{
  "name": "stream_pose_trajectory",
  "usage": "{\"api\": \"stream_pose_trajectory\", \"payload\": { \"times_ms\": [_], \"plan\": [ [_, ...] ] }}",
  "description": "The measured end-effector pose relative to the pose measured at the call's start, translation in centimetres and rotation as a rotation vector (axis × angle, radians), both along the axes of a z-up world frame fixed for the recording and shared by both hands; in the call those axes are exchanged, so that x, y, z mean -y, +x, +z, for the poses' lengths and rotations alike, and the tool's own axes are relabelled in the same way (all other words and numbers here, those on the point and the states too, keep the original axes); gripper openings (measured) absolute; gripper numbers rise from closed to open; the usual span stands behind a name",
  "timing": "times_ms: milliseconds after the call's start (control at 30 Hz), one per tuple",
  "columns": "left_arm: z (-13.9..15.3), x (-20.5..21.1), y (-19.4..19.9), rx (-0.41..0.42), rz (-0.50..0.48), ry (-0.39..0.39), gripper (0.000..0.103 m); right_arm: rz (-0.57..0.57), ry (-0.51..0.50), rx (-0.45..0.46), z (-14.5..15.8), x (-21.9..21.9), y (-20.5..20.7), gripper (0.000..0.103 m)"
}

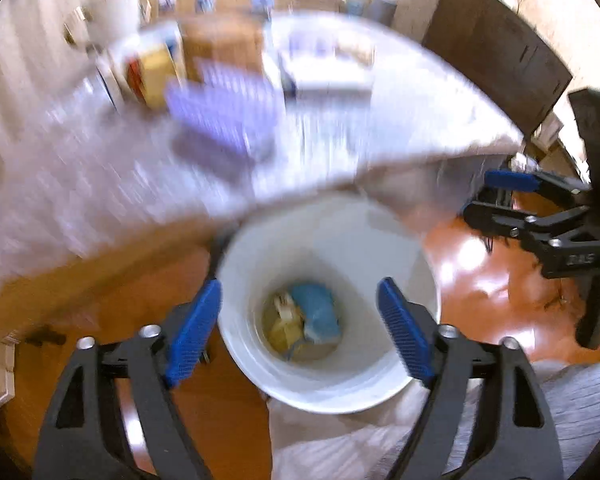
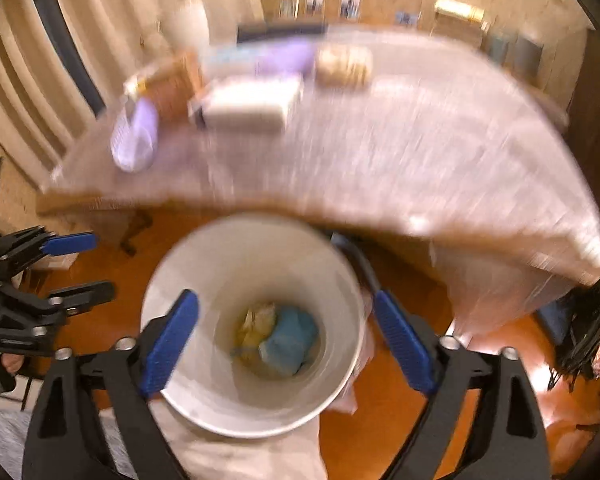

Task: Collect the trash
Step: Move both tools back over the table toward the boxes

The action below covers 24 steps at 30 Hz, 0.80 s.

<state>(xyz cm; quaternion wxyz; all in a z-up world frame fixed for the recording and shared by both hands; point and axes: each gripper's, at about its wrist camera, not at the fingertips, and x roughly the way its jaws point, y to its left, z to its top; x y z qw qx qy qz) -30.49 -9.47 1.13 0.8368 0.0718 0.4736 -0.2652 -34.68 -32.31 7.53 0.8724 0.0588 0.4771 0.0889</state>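
Observation:
A white bucket [image 1: 328, 394] stands on the wooden floor at the table's edge, and both wrist views look down into it. At its bottom lie a crumpled blue piece [image 1: 316, 312] and yellowish scraps [image 1: 284, 328]. My left gripper [image 1: 300, 286] hangs open above the bucket's mouth with nothing between its blue pads. In the right wrist view the bucket [image 2: 252, 420] holds the same blue piece [image 2: 292, 340] and yellow scraps [image 2: 256, 320]. My right gripper [image 2: 286, 296] is open and empty above them. Each gripper shows in the other's view, the right gripper [image 1: 478, 196] and the left gripper [image 2: 102, 264].
A table under a pale cloth [image 2: 420, 140] runs behind the bucket, blurred, with a purple basket [image 1: 224, 112], boxes [image 2: 248, 104] and a round tan thing [image 2: 344, 66] on it. A dark cabinet [image 1: 500, 56] stands at the back right. Pale fabric on a person's lap [image 1: 340, 448] lies just below the bucket.

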Motion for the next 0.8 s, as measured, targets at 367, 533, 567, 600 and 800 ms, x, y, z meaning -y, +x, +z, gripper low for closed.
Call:
{"api": "stream_pose_trajectory", "payload": {
  "times_ms": [367,533,567,600,800],
  "plan": [
    [8.1,-0.7,8.1,0.163,0.166,-0.122,0.099,-0.035,0.08,0.035,1.0,-3.0,9.1,0.097],
    [7.5,1.4,11.2,0.135,0.187,-0.049,0.098,-0.049,0.094,0.007,-0.4,-4.6,12.3,0.097],
    [7.3,1.9,11.6,0.135,0.178,-0.036,0.098,-0.049,0.088,0.011,-0.4,-5.0,12.6,0.097],
    [7.2,2.2,11.6,0.138,0.176,-0.027,0.098,-0.047,0.071,0.015,-0.5,-5.4,13.1,0.097],
    [6.3,3.7,13.6,0.15,0.158,0.045,0.094,-0.068,0.033,0.017,-1.0,-6.6,14.7,0.097]
  ]
}}
